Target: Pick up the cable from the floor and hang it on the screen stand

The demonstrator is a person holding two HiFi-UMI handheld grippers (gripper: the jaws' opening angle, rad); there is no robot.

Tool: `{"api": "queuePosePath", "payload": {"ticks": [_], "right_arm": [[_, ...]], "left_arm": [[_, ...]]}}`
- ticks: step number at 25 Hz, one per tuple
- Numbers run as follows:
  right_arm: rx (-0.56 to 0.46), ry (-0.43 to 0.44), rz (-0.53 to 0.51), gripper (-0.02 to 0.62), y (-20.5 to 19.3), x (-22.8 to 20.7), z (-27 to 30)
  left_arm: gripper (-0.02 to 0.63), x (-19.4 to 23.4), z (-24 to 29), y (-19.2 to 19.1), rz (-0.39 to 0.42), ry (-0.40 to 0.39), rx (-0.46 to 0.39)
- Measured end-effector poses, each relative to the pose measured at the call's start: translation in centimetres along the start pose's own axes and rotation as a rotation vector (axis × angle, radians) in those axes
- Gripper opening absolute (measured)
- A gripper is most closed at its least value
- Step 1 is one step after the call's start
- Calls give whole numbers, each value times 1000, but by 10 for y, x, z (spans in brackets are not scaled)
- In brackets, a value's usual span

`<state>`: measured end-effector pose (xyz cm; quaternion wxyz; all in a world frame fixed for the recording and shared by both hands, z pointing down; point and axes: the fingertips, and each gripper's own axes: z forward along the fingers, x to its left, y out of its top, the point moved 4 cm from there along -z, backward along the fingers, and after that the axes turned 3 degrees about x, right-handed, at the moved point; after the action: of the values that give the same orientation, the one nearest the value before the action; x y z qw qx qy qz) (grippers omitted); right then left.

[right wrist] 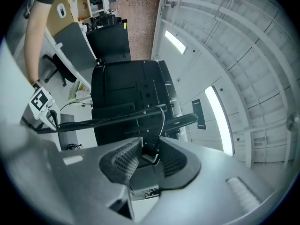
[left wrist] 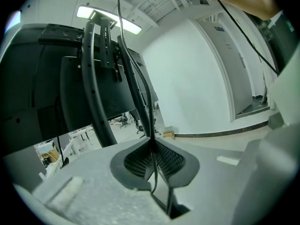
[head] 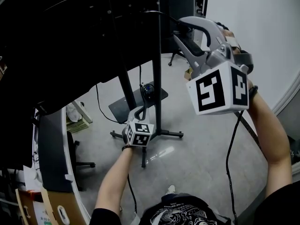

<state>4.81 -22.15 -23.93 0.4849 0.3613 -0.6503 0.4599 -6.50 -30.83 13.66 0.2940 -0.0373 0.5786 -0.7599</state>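
A black screen on its stand towers over the grey floor. A person's right gripper, held high near the stand's top bar, clamps the plug end of the thin black cable. The left gripper, lower beside the posts, pinches the same cable tight. Both carry cubes with black-and-white square markers.

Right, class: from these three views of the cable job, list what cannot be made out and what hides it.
Head view: whether the cable rests on the screen stand, lost against dark metal.
Left gripper view: the cable's lower run, cut off behind the left gripper's body.
Right gripper view: the plug's type, half covered by the right gripper's fingers.
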Motion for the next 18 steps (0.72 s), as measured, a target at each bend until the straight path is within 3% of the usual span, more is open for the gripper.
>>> {"api": "queuePosePath", "payload": {"ticks": [8, 14, 18], "right_arm": [[70, -36, 59, 114, -64, -12, 31], [46, -113, 189, 114, -100, -28, 52], [31, -130, 255, 114, -113, -35, 71]], "left_arm": [[25, 33, -8, 20, 26, -13, 12], [23, 93, -37, 80, 48, 102, -21], [23, 131, -59, 132, 41, 173, -91]]}}
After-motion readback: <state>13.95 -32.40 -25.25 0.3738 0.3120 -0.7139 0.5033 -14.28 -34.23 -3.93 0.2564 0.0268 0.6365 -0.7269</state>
